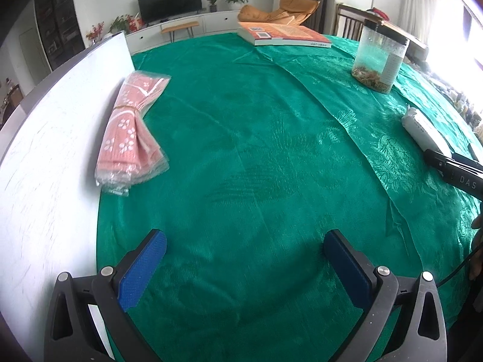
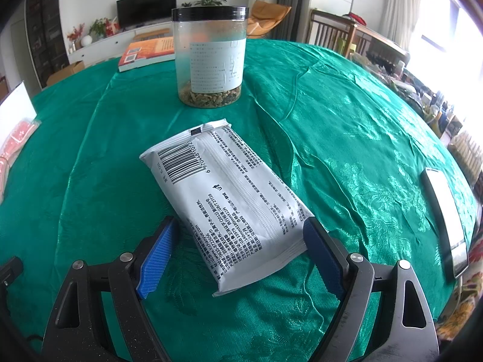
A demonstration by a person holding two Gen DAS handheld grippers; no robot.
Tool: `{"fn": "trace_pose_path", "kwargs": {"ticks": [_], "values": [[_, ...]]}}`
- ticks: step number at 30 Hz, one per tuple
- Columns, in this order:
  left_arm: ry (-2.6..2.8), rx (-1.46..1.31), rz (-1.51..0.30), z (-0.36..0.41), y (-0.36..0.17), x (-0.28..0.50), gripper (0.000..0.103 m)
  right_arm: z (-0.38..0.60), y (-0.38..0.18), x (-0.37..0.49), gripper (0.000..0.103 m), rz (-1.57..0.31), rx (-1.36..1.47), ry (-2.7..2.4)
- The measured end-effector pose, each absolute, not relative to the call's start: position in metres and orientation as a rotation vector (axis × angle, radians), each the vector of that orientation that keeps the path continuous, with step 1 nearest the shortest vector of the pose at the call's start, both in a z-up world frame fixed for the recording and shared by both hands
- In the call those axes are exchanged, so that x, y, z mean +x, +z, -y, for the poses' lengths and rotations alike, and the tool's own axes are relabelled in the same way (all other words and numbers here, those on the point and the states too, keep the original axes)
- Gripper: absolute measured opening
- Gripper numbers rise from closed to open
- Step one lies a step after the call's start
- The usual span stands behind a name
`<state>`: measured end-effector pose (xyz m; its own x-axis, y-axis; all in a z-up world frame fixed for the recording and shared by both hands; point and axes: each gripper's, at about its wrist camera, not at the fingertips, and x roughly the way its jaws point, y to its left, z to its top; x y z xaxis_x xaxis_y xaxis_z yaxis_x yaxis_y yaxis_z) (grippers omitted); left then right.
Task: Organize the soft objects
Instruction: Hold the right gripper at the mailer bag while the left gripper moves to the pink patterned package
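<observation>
Spread wide, the right gripper straddled the near end of a white pack lying flat on the green cloth, where a square, gentle squeeze looked wisest; the left gripper hung apart, empty.

In the left wrist view the right gripper runs off the right edge, so its jaw spacing cannot be read there, and it covers the near end of the white tissue pack. In the right wrist view the pink cloth bundle is cut by the left edge, and the jar's label print is too small to read.
</observation>
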<state>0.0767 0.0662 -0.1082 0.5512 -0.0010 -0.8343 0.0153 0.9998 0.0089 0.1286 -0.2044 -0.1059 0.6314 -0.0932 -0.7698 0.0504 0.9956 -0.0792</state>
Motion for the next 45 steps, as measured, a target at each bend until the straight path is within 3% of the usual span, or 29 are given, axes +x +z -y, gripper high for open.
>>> {"fn": "trace_pose_path", "kwargs": {"ticks": [23, 34, 45], "values": [[-0.012, -0.066, -0.953, -0.101, -0.098, 0.1, 0.102, 0.205, -0.107, 0.128, 0.087, -0.884, -0.046, -0.082], [-0.005, -0.189, -0.997, -0.16, -0.083, 0.127, 0.097, 0.205, -0.107, 0.129, 0.087, -0.884, -0.046, -0.083], [0.225, 0.005, -0.92, -0.132, -0.073, 0.199, 0.099, 0.206, -0.107, 0.129, 0.087, -0.883, -0.044, -0.083]]}}
